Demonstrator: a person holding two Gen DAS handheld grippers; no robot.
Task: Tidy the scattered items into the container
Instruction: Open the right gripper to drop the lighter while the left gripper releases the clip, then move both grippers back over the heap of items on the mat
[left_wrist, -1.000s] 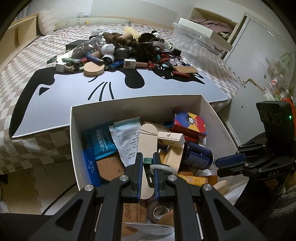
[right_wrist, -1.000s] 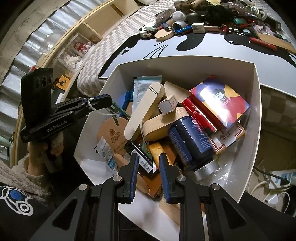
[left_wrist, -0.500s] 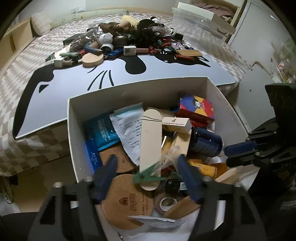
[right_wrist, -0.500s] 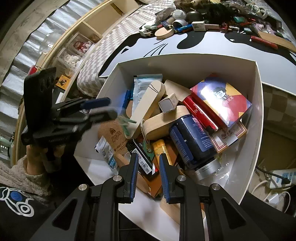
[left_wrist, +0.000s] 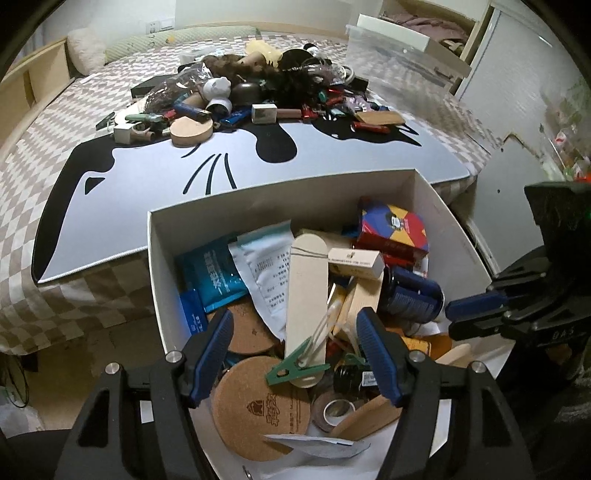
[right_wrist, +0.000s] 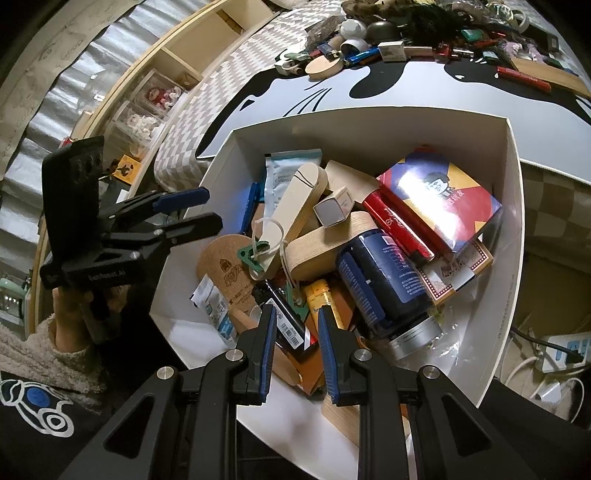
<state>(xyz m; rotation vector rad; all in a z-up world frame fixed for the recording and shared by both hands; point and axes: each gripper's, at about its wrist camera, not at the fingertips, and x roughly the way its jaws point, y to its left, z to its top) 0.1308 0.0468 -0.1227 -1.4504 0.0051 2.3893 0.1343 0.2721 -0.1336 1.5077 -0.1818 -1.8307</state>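
The white cardboard box (left_wrist: 277, 188) sits below the bed's edge, packed with packets, cork coasters, wooden pieces, a dark blue jar and a colourful carton. A green clip (left_wrist: 295, 369) tied to a white cord lies on the long wooden slab inside; the right wrist view also shows the clip (right_wrist: 251, 254). My left gripper (left_wrist: 294, 321) hovers open over the box's near left corner with nothing between its fingers. My right gripper (right_wrist: 296, 312) stands at the opposite side with a narrow gap and holds nothing. Scattered items (left_wrist: 258, 92) remain piled at the far end of the cat-face mat (left_wrist: 166, 177).
A clear plastic bin with a white lid (left_wrist: 402, 55) stands at the bed's far right. Wooden shelving (right_wrist: 155, 96) runs along the left. A power strip with cables (right_wrist: 565, 350) lies on the floor right of the box. A hand and fuzzy sleeve (right_wrist: 66, 332) hold the left gripper.
My left gripper was shut on the green clip above the box; it opened and the clip now rests on the wooden slab. The right gripper has barely moved.
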